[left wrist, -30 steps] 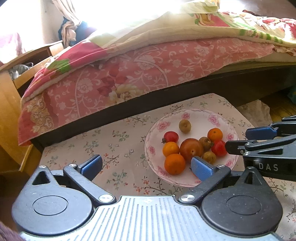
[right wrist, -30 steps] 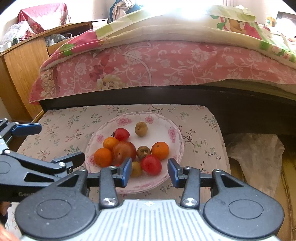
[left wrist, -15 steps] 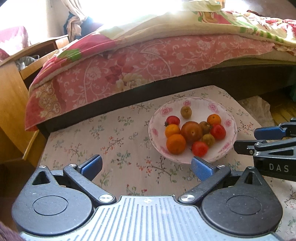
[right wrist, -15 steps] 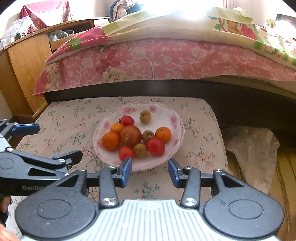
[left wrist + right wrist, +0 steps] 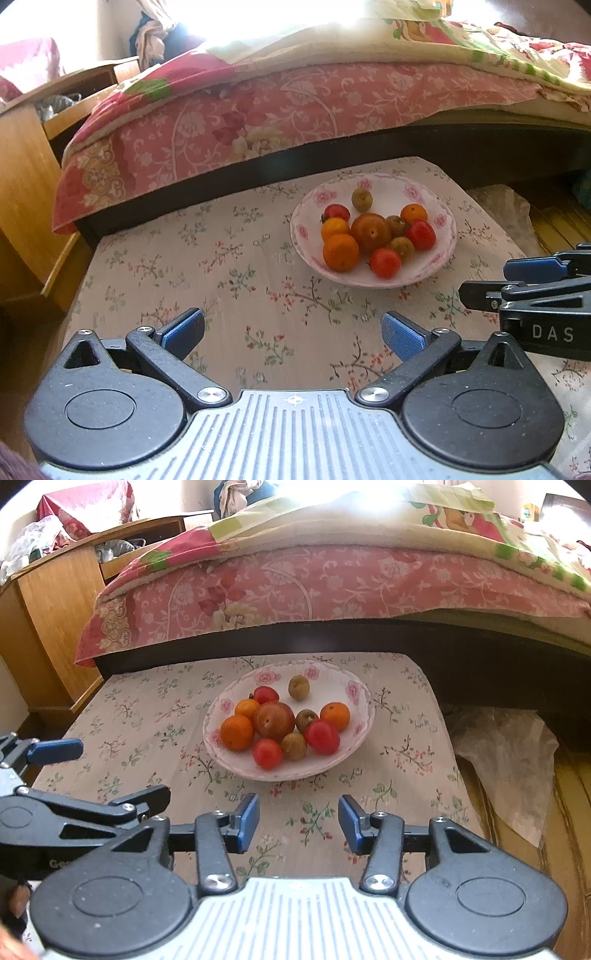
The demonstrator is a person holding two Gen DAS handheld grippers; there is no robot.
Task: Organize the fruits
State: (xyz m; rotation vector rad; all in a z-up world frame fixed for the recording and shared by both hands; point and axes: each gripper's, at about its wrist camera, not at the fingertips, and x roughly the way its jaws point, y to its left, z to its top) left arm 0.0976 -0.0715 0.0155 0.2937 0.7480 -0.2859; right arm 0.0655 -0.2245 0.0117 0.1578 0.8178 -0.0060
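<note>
1. I saw both grippers draw back from the plate point(image 5: 364, 716) over the last second; the plate, which had sat right at the fingertips, now lay well ahead of them on the floral cloth point(image 5: 229, 280).
2. I judged this a retreat after a placement (all nine fruits lay in the plate, none on the cloth), so the sorting looked close to complete.
3. My right gripper point(image 5: 298, 819) had just been opening its jaws; they stood apart with nothing between them, only bare cloth.
4. My left gripper point(image 5: 291, 330) was spread wide and empty, touching nothing.
5. The fruits point(image 5: 274, 720) sat clustered ahead of the right gripper, and ahead and to the right of the left one.
</note>
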